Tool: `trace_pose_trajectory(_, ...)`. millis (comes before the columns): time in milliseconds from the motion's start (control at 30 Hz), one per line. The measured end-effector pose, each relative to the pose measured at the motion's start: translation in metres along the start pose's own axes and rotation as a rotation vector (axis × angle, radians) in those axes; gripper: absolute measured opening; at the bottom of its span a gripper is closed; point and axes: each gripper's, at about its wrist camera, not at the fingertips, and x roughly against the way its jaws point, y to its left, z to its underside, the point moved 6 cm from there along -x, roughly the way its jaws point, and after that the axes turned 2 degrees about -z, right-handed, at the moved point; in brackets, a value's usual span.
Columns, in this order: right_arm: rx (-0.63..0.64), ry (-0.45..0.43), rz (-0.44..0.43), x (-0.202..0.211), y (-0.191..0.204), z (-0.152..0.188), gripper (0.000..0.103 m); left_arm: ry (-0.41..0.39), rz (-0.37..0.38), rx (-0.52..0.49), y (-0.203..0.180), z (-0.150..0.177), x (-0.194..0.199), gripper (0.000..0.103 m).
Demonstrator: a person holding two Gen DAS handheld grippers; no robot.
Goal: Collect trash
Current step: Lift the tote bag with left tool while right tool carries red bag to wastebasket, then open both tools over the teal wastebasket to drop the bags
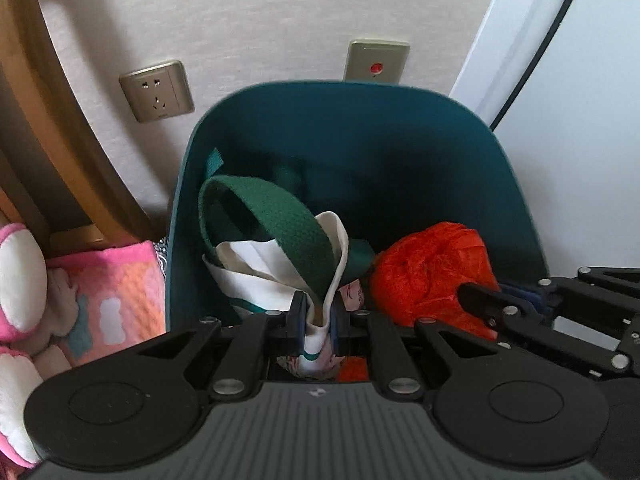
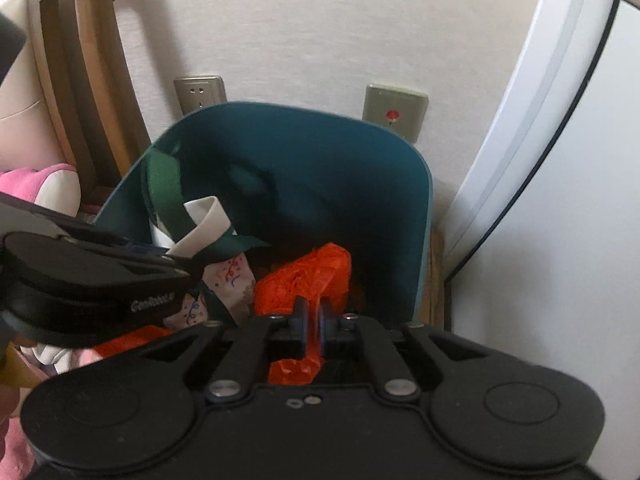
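Pale lettering on the left gripper [image 1: 318,318] is too blurred to read. It pinches a white canvas tote bag [image 1: 256,276] in the teal plastic bin [image 1: 360,120]; the right gripper [image 2: 314,318] clamps an orange plastic bag [image 2: 304,280] there. Behind, a beige wall [image 1: 260,12] carries a metal-framed socket [image 1: 157,91].

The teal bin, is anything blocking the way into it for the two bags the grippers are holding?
Nothing visible does. The teal bin has no lid on. The left gripper holds the white tote bag and the right gripper the orange plastic bag, both already inside the rim.
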Motion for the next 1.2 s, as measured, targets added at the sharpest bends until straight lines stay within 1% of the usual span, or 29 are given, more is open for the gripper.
trace_pose_trajectory(67,0.002,0.0,-0.015,-0.001,-0.001,0.002,0.012,0.016,0.021,0.014,0.002,0.002,-0.003,0.012)
trace_pose_trajectory(133,0.006,-0.011,-0.02,0.001,-0.001,0.003,0.014,0.027,0.023,0.028,0.003,0.003,-0.004,0.016)
trace_pose_trajectory(200,0.012,-0.026,-0.034,0.005,0.001,0.003,0.015,0.028,0.032,0.031,0.004,0.004,-0.003,0.024)
trace_pose_trajectory(367,0.016,-0.061,-0.052,0.021,0.002,0.003,0.02,-0.015,0.053,0.049,0.005,0.001,0.011,0.028)
trace_pose_trajectory(533,0.02,-0.104,-0.076,0.051,0.002,0.004,0.026,-0.061,0.067,0.048,0.004,0.005,0.035,0.032)
trace_pose_trajectory(567,0.022,-0.115,-0.078,0.057,0.002,0.004,0.027,-0.074,0.066,0.048,0.004,0.006,0.042,0.037)
trace_pose_trajectory(600,0.026,-0.122,-0.082,0.061,0.001,0.004,0.028,-0.09,0.067,0.048,0.004,0.008,0.049,0.049)
trace_pose_trajectory(667,0.028,-0.141,-0.09,0.076,0.001,0.007,0.029,-0.13,0.06,0.045,0.003,0.01,0.066,0.058)
trace_pose_trajectory(733,0.035,-0.162,-0.099,0.09,0.002,0.012,0.03,-0.164,0.055,0.032,0.0,0.014,0.083,0.058)
trace_pose_trajectory(833,0.034,-0.193,-0.106,0.11,0.002,0.018,0.031,-0.194,0.054,0.037,-0.004,0.024,0.107,0.058)
trace_pose_trajectory(933,0.032,-0.226,-0.121,0.129,-0.001,0.026,0.035,-0.23,0.042,0.031,-0.009,0.034,0.132,0.059)
trace_pose_trajectory(967,0.031,-0.238,-0.127,0.137,-0.002,0.03,0.036,-0.244,0.031,0.026,-0.011,0.038,0.141,0.059)
trace_pose_trajectory(1000,0.033,-0.251,-0.134,0.144,-0.003,0.033,0.038,-0.257,0.022,0.025,-0.014,0.041,0.149,0.063)
trace_pose_trajectory(1067,0.034,-0.273,-0.144,0.158,-0.006,0.041,0.04,-0.287,0.012,0.031,-0.017,0.053,0.168,0.067)
trace_pose_trajectory(1200,0.036,-0.321,-0.185,0.186,-0.005,0.055,0.047,-0.333,-0.016,0.046,-0.023,0.083,0.204,0.069)
